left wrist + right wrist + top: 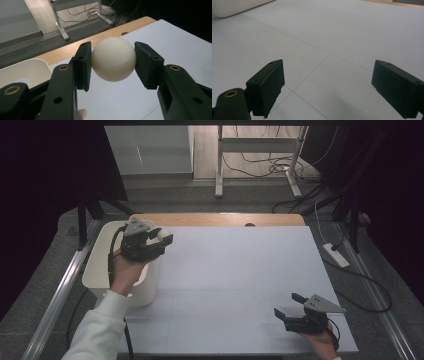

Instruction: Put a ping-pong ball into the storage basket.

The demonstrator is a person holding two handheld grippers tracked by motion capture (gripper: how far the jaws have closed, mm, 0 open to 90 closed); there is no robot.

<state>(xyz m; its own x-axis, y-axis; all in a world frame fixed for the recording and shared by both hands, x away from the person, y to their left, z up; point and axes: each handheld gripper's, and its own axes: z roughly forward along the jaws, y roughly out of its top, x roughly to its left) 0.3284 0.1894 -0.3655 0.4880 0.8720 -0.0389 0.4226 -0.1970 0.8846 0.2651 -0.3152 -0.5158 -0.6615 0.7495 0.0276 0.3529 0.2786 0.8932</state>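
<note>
While clamped (left gripper point(113, 62)), ball point(113, 58) axisless.

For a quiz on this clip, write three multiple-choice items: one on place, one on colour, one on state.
1. Where is the left claw?
A. by the white bin's inner rim, at the table's left
B. over the table's right edge
C. on the floor

2. What colour is the ball?
A. red
B. cream white
C. black

3. How does the right claw stand?
A. shut on a ball
B. shut with nothing in it
C. open with nothing between its jaws

Answers:
1 A, the high view shows it at the white bin, on the left of the table.
2 B, the left gripper view shows a pale cream ball clamped by both pads.
3 C, the right gripper view shows bare table between wide jaws.
</note>
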